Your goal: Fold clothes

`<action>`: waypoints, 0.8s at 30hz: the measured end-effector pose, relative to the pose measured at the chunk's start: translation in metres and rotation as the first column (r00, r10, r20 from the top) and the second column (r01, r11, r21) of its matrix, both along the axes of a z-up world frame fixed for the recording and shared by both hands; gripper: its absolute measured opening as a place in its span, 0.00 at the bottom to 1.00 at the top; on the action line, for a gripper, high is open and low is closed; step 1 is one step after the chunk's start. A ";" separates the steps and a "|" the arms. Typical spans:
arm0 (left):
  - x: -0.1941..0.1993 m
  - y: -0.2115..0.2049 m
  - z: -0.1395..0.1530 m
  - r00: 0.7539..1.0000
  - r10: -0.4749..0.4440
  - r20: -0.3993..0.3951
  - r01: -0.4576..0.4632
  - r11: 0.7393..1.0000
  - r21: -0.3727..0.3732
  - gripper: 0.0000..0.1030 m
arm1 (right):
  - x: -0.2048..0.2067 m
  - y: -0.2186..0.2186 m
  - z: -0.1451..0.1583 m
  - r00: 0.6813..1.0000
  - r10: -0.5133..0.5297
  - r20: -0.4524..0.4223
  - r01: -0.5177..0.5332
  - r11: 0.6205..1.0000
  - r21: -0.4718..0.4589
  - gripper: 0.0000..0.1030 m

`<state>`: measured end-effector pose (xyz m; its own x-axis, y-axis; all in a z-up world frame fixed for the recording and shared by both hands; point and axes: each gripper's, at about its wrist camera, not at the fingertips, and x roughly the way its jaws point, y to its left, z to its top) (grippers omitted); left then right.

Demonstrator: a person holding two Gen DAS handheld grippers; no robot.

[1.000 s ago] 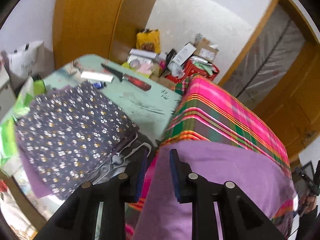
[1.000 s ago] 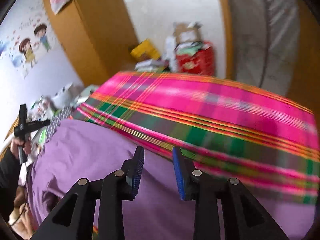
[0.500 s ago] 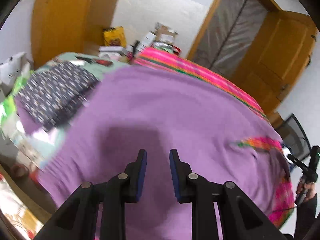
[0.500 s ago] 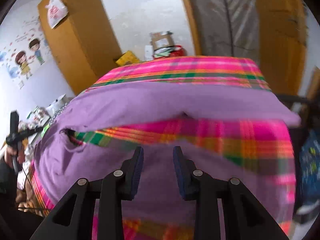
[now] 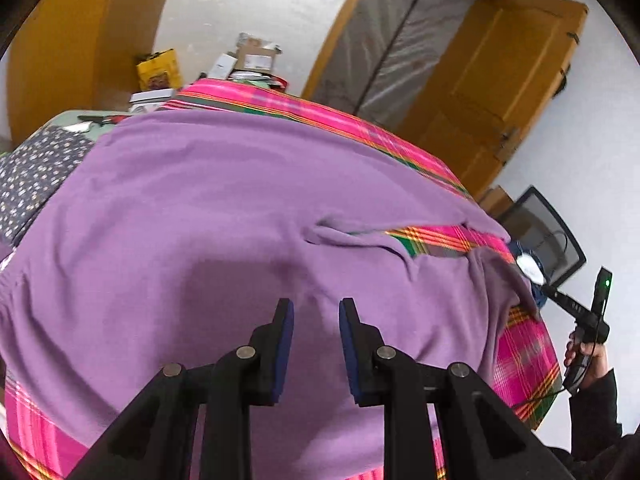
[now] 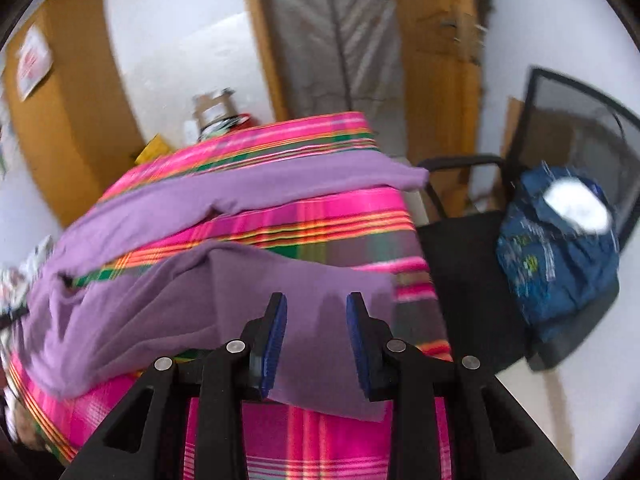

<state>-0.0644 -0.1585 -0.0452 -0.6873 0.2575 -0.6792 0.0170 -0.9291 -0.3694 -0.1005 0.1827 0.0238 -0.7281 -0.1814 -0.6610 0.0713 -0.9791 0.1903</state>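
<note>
While spread, one purple garment (image 5: pixel 224 216), two grippers above

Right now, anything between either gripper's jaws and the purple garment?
Nothing visible. The purple garment lies spread on the plaid cloth, directly under the left gripper and the right gripper, both open.

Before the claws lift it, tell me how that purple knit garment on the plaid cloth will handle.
The purple knit garment is probably floppy: it drapes and wrinkles. It looks thin, so likely light. It may drag the plaid cloth.
</note>
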 end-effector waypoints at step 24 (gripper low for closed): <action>-0.055 0.111 0.010 0.967 -0.253 -0.002 0.251 0.961 -0.113 0.23 | -0.195 0.121 -0.058 0.941 -0.154 0.302 0.318 0.713 -0.625 0.47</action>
